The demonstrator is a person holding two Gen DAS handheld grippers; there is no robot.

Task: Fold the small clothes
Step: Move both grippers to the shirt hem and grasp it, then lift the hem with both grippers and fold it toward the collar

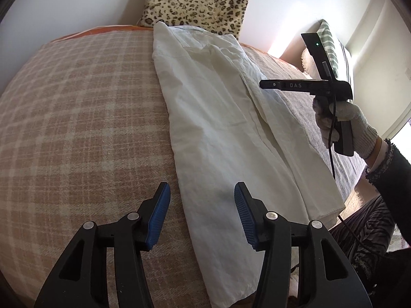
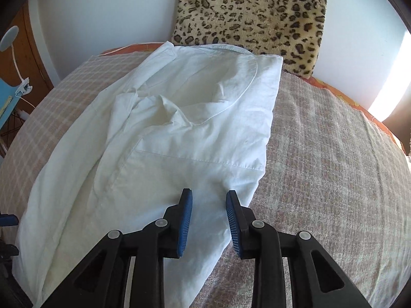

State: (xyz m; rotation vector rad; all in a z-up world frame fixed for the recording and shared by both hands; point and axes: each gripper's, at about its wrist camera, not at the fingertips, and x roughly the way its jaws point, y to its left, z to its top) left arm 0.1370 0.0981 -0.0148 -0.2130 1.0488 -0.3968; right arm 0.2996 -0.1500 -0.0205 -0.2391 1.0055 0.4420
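A white shirt [image 1: 226, 128] lies folded lengthwise into a long strip on the checked bed cover [image 1: 77, 128], collar end toward the far wall. My left gripper [image 1: 202, 192] is open and empty, just above the shirt's near left edge. My right gripper [image 2: 208, 200] is open and empty over the shirt [image 2: 159, 133] near its right folded edge, below the chest pocket. In the left wrist view the right gripper [image 1: 264, 84] hovers at the shirt's right side, held by a gloved hand [image 1: 344, 120].
A leopard-print cushion [image 2: 251, 15] leans on the white wall behind the shirt. A striped pillow [image 1: 331, 43] lies at the bed's right end. A wooden cabinet with a clip lamp [image 2: 15, 51] stands left of the bed. The bed cover [image 2: 334, 166] stretches right.
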